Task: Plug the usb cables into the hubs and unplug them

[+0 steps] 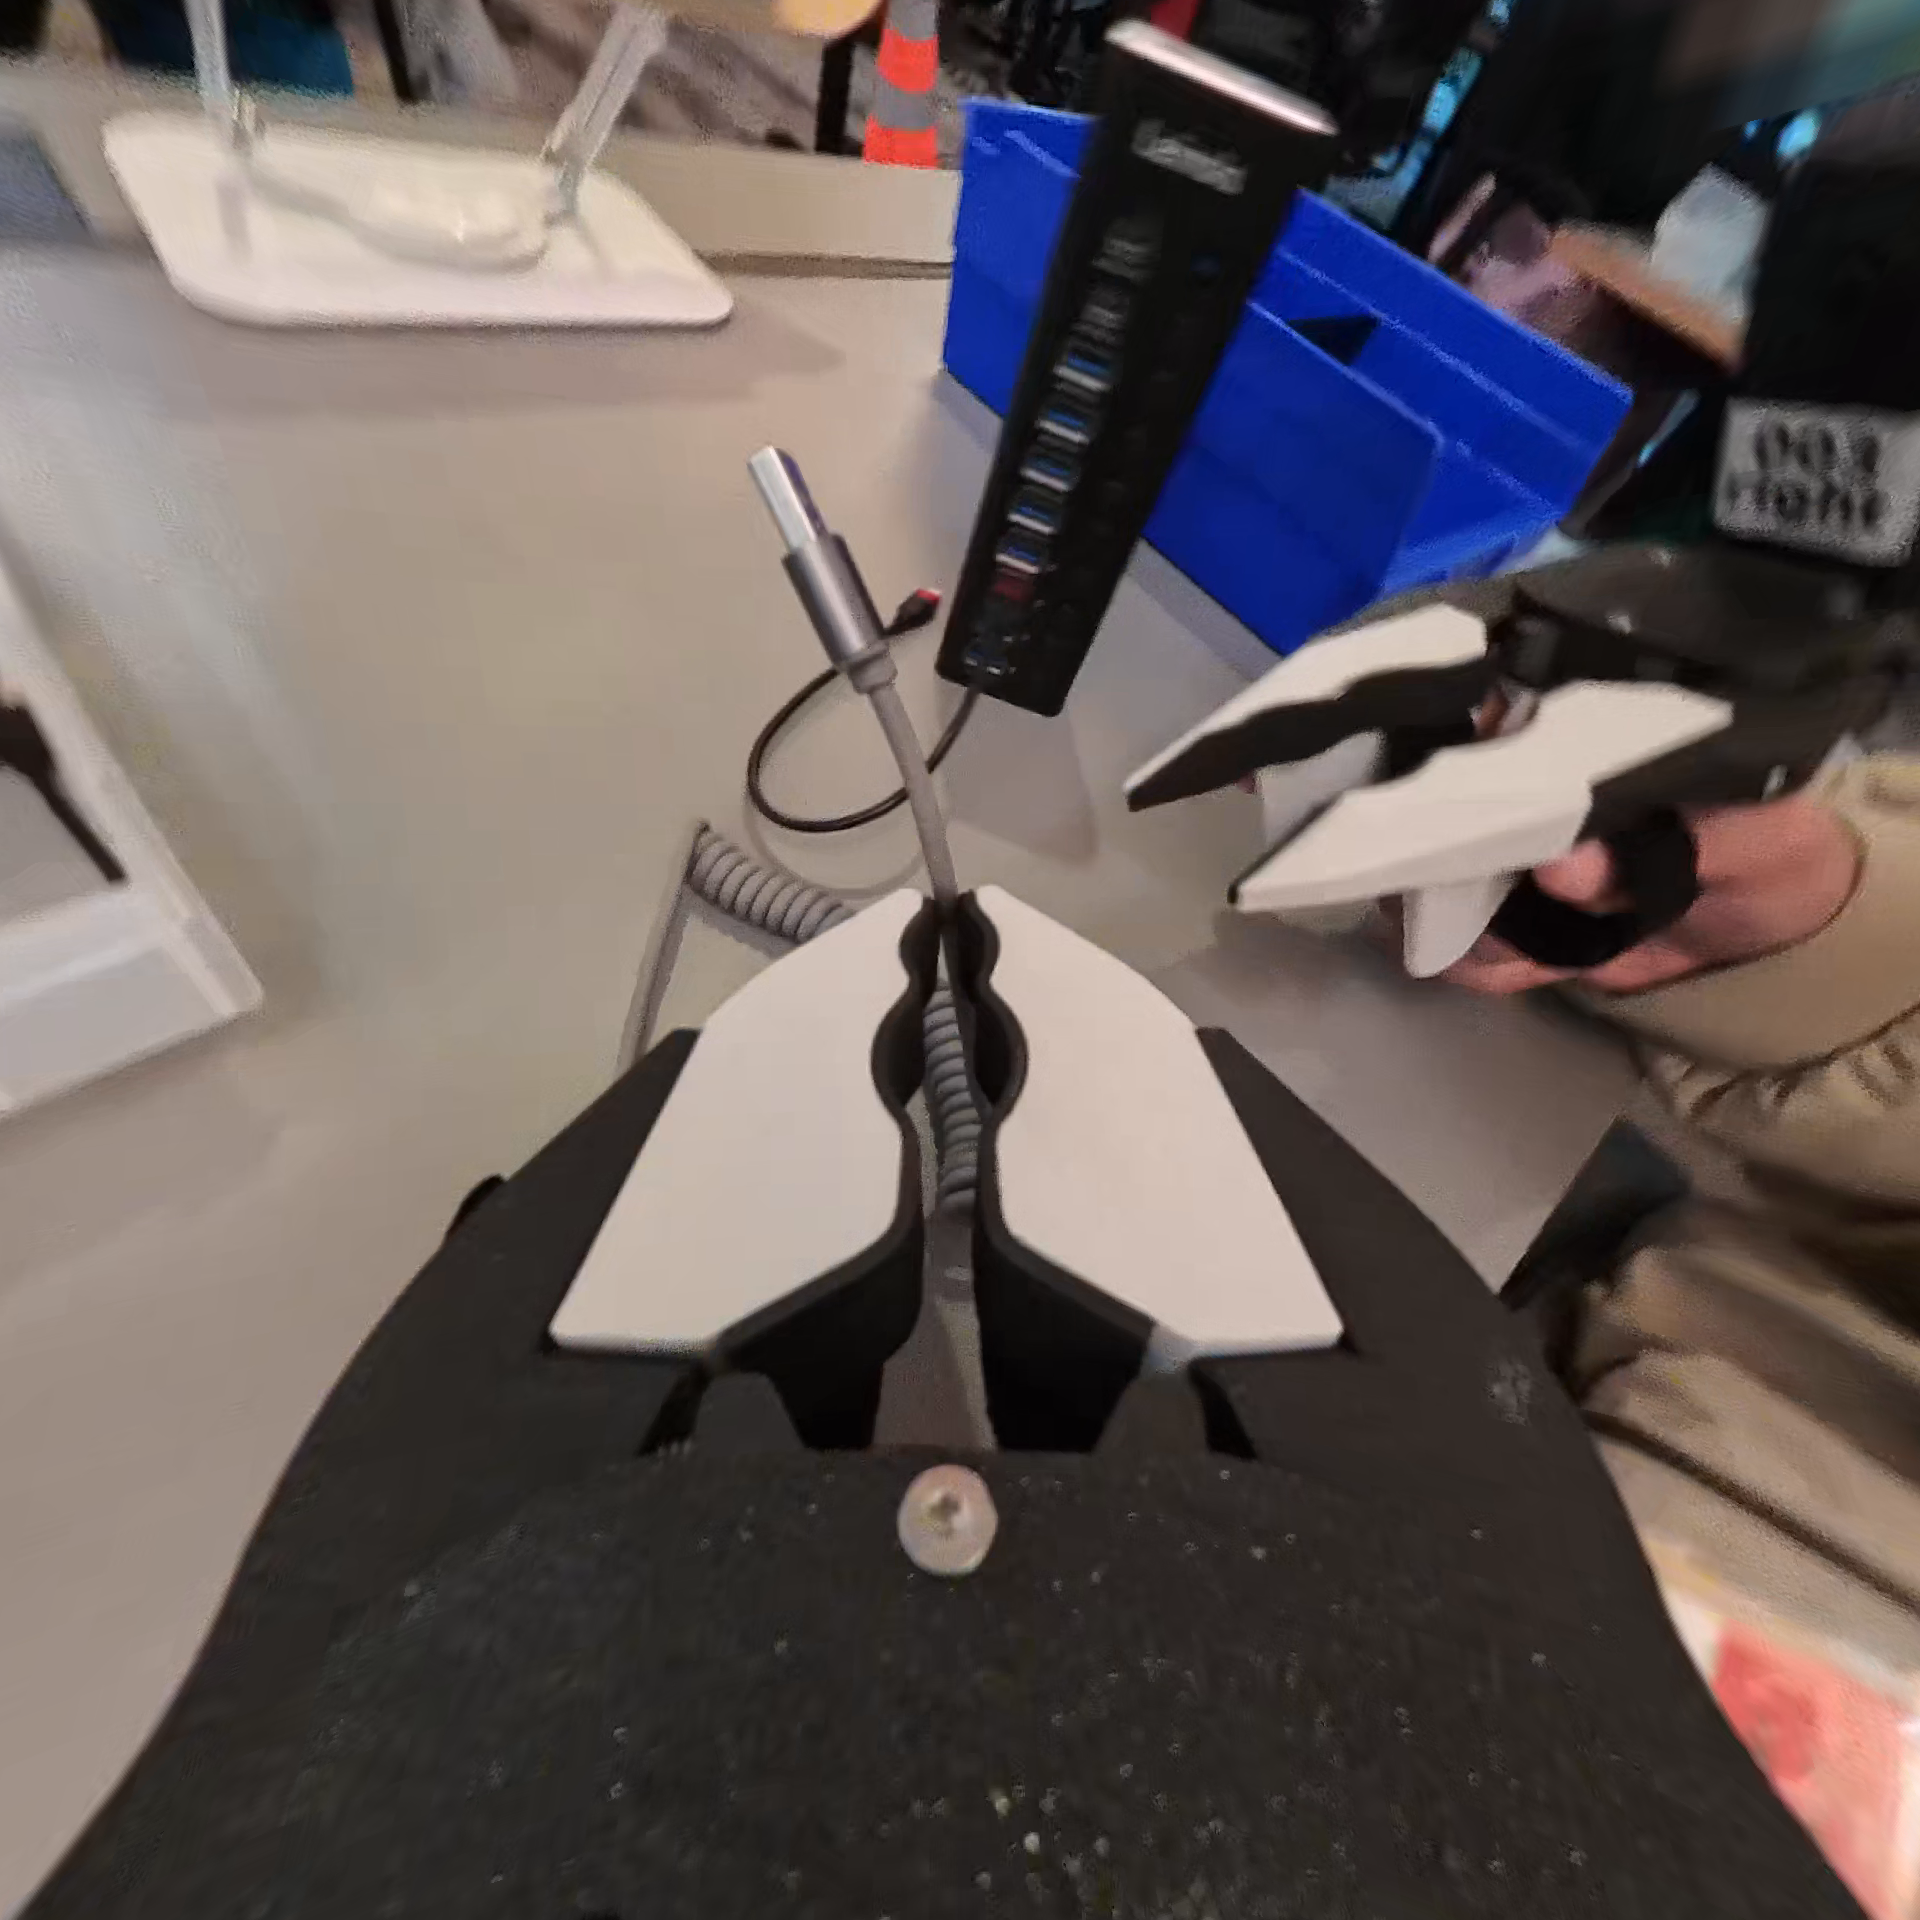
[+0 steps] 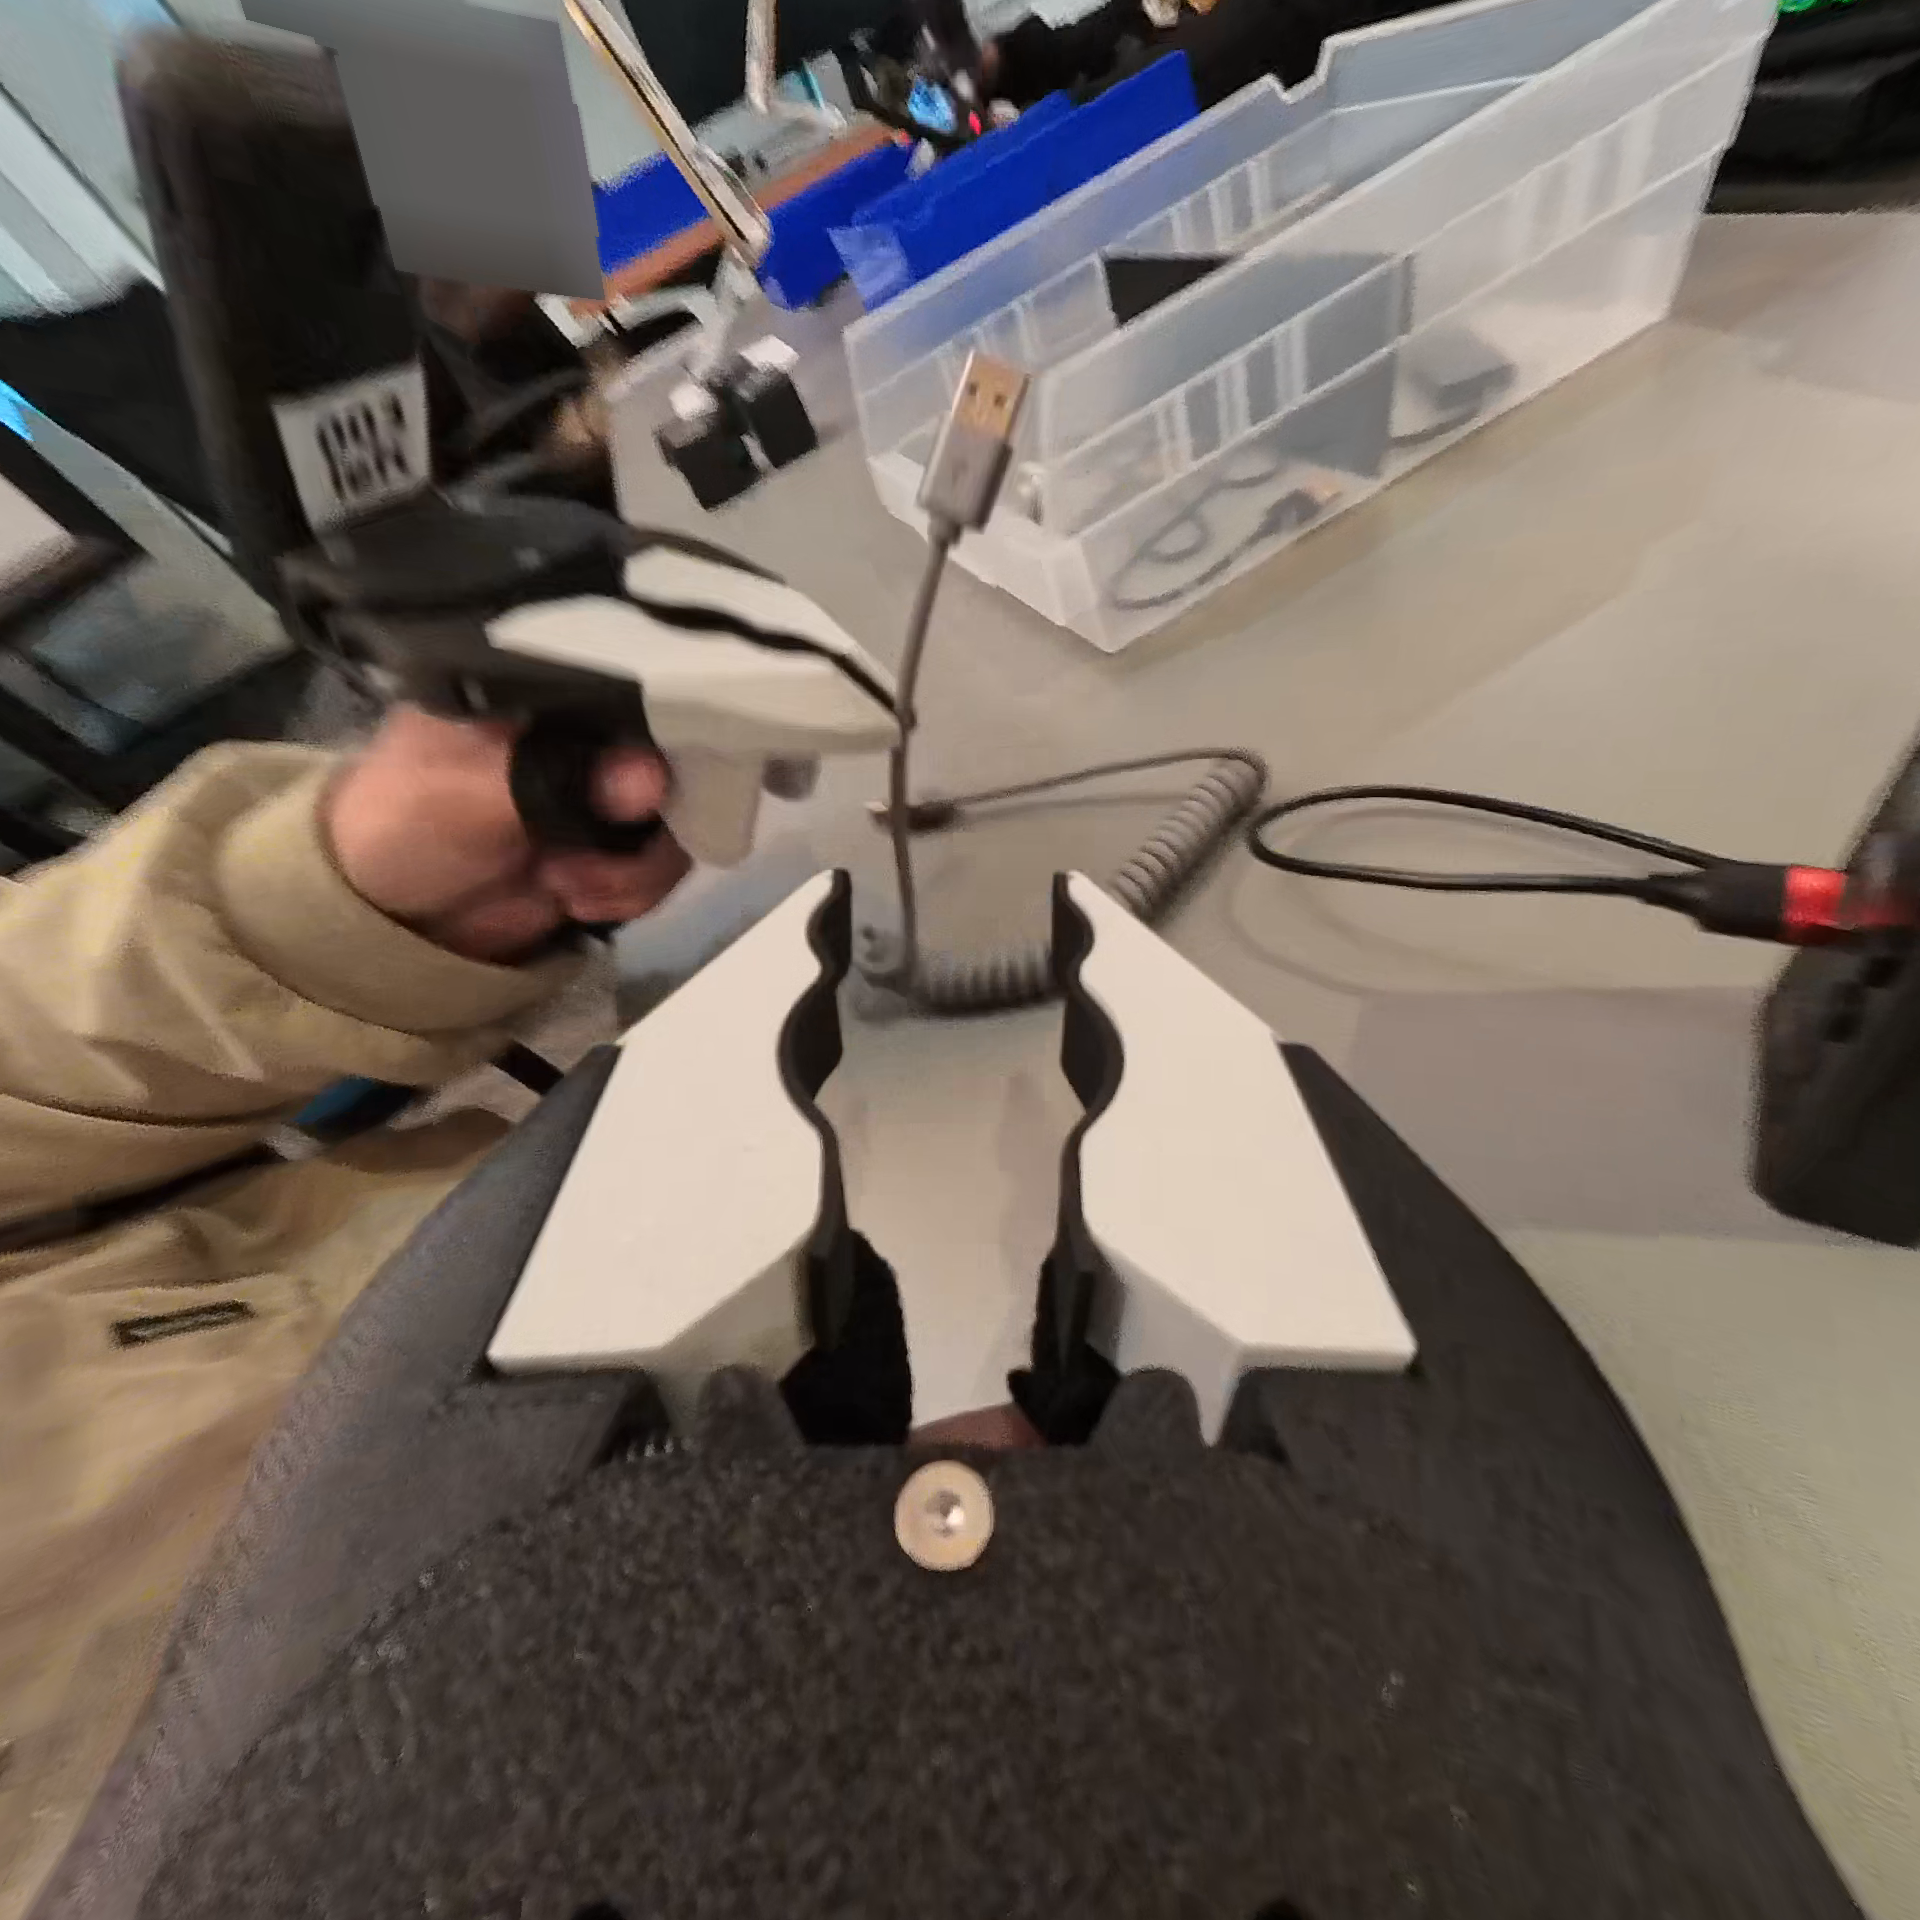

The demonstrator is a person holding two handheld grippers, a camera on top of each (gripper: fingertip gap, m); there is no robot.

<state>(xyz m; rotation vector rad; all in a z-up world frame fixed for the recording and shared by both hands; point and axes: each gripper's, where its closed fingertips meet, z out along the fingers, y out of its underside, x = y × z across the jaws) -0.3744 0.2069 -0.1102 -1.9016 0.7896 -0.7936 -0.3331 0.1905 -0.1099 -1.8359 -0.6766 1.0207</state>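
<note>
Grey coiled USB cable (image 1: pixel 914 769), clamped in the left tool (image 1: pixel 951 914), points its silver plug (image 1: pixel 790 499) up, left of the upright black hub (image 1: pixel 1101 395); right tool (image 2: pixel 951 894) gapes, nearer.

— Where is the left wrist camera looking from?
— It's sitting right behind its own fingers (image 1: pixel 831 1122), facing the USB hub (image 1: pixel 1101 416).
— And the right one?
— It's facing the clear organizer bin (image 2: pixel 1351 312). Both are catching the grey coiled cable (image 1: pixel 914 790) up close.
</note>
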